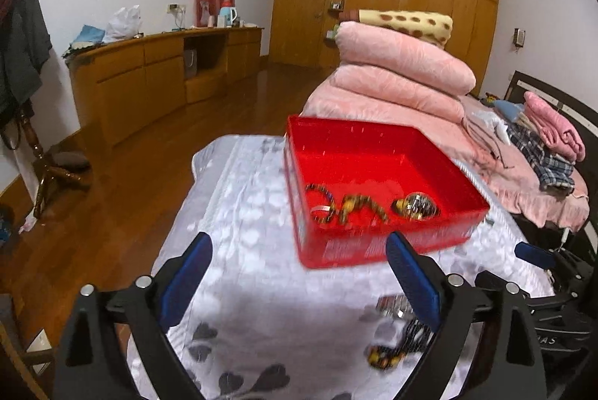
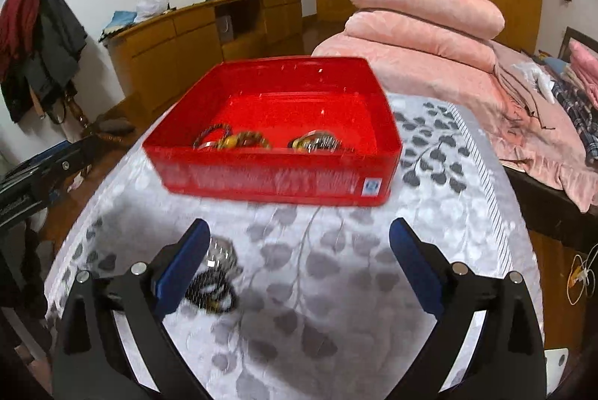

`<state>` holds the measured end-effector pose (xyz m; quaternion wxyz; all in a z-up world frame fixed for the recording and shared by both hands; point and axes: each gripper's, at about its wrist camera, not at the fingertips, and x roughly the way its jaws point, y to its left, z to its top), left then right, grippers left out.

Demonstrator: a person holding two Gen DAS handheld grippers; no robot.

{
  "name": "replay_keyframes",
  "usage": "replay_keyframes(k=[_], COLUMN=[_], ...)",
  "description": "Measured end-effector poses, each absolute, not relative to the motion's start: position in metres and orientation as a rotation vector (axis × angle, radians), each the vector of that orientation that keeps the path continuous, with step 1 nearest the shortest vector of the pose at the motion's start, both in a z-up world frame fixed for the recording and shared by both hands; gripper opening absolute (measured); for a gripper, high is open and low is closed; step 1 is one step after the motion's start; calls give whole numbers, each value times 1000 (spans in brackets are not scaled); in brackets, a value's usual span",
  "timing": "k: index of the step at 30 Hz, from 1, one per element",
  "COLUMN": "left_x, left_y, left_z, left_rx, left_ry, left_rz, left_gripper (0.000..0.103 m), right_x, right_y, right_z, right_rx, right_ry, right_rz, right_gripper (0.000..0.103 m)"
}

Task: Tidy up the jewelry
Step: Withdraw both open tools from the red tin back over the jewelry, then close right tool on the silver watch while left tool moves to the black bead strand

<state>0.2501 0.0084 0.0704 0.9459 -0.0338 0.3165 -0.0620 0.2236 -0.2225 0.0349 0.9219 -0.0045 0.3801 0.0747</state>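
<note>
Jewelry pieces, beaded bracelets (image 2: 231,138) and a metal watch (image 2: 317,142), are lying inside the shallow red plastic tray (image 2: 269,176) sitting on the leaf-patterned white tablecloth (image 2: 336,288). Another silver watch (image 2: 222,252) and dark beaded bracelet (image 2: 211,290) are resting near the left gripper (image 1: 299,273), which is gaping wide and holding nothing; the right gripper (image 2: 299,258) is likewise spread and empty.

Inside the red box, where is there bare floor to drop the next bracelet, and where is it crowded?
In the red box, the far half of the floor, toward the back wall, is bare. The near edge is crowded: beaded bracelets at near left, a metal watch at near right. Both grippers are open and empty.
</note>
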Motion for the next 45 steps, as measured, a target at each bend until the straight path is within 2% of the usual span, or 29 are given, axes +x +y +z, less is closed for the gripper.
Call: replay_keyframes(k=[6,12,23,36,39,42,44,45], left_x=[245,239,244,252,254,255,255,255], left_y=[8,11,22,28,28,28,27,26], left_z=[51,33,22,9,8,6,5,5], left_rx=[-72,-52,-52,-40,-44,-47,-49,-48], left_ry=[705,751,787,822,825,831,833,833], left_rz=[-109,-94,-48,-33,-38,-44,-47,-50], left_gripper=[92,92,92,92,92,92,92,92], right_x=[223,224,235,251,253,254,255,255], right_y=[-212,-204,-179,-170,-163,-160,-165,-167], right_z=[22,15,0,-16,-21,-21,-20,-20], right_rx=[-15,-1,-22,-48,-71,-93,-62,-48], right_ry=[819,848,910,952,966,953,955,957], right_rz=[191,247,338,332,336,324,347,352], right_gripper=[93,80,68,62,56,46,30,30])
